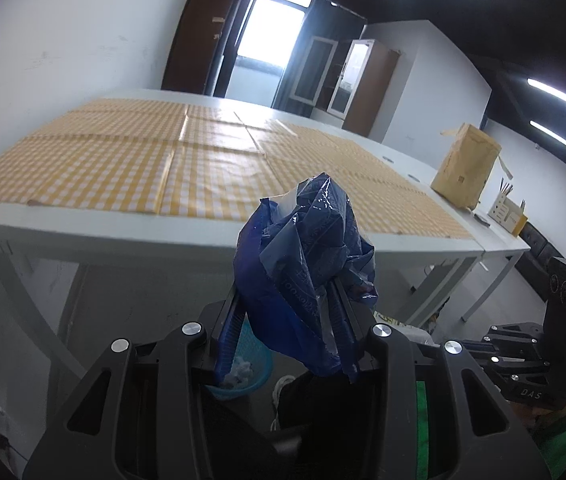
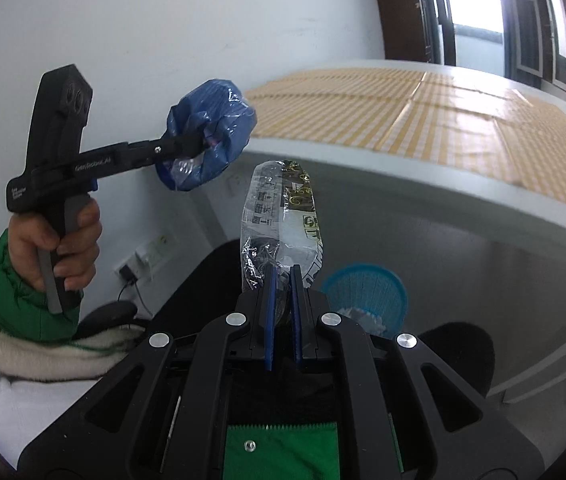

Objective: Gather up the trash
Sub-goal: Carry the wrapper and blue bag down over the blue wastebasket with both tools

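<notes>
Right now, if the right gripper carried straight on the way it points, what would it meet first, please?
Probably the table's white front edge: the right gripper, shut on a clear printed wrapper, points toward it. Depth is unclear; the blue basket sits lower.

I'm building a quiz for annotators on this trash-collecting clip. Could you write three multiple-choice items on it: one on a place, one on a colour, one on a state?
1. Where is the waste basket?
A. on the table
B. on the floor under the table
C. on a chair

2. What colour is the bag in the left gripper?
A. blue
B. red
C. white

3. What is the right gripper doing?
A. open, empty
B. shut on a clear wrapper
C. shut on a cup

Answers:
1 B: the waste basket sits below the table edge.
2 A: the left gripper pinches a blue bag.
3 B: the right gripper clamps a clear wrapper.
</notes>
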Motion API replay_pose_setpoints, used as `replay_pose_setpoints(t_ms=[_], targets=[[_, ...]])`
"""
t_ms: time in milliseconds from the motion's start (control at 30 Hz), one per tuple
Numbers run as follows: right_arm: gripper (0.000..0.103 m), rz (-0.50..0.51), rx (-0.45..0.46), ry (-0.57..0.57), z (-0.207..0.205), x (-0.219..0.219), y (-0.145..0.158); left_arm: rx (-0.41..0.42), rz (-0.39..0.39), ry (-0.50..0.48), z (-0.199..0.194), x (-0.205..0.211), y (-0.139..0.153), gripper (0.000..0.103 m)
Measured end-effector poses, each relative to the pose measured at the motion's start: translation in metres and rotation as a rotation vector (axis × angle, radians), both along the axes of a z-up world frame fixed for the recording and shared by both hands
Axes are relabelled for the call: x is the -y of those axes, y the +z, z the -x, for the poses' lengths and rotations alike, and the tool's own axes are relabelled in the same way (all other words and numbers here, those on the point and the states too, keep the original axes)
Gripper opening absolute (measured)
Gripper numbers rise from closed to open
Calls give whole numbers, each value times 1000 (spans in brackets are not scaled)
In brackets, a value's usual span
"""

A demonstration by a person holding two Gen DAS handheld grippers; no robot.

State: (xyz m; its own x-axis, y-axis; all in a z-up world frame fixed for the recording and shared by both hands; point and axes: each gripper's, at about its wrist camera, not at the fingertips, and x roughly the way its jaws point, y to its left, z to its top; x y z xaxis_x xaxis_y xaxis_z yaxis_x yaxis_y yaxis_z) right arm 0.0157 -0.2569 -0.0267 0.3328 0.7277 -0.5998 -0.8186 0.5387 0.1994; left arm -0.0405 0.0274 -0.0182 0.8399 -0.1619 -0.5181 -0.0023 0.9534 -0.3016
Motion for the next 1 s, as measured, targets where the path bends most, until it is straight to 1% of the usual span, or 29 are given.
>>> replay_pose_setpoints(t_ms=[167,300,400,467,600,733,800,933,1000], targets=[[6,34,-44,-19,-6,-5,-23,-66,1,-20,-12,6,-31,40],[6,62,-81,-32,-23,-16,-43,-107,12,-18,-26,3,-52,40],[6,81,-119,-55,-42,-22,-62,-155,20,-9,-42,-1,-75,40],[6,101,-153,-88,-61,-29,-79,-185,21,-6,-51,-2,-92,40],[6,131,-228,-114,-92,-44,-115,-249,12,-2,-72,-3,-124,40],[6,170,-272,-133,-115,-56,-145,-318,20,11,-97,-10,-155,40],[6,189,-300,-141,-128,-63,-159,-342,11,18,-108,-11,-166,40],[6,227,-351,-168,-149,-70,-190,-409,51,20,-133,-16,-189,40],[6,241,-381,-178,-158,-77,-204,-432,56,25,-147,-19,-197,40]])
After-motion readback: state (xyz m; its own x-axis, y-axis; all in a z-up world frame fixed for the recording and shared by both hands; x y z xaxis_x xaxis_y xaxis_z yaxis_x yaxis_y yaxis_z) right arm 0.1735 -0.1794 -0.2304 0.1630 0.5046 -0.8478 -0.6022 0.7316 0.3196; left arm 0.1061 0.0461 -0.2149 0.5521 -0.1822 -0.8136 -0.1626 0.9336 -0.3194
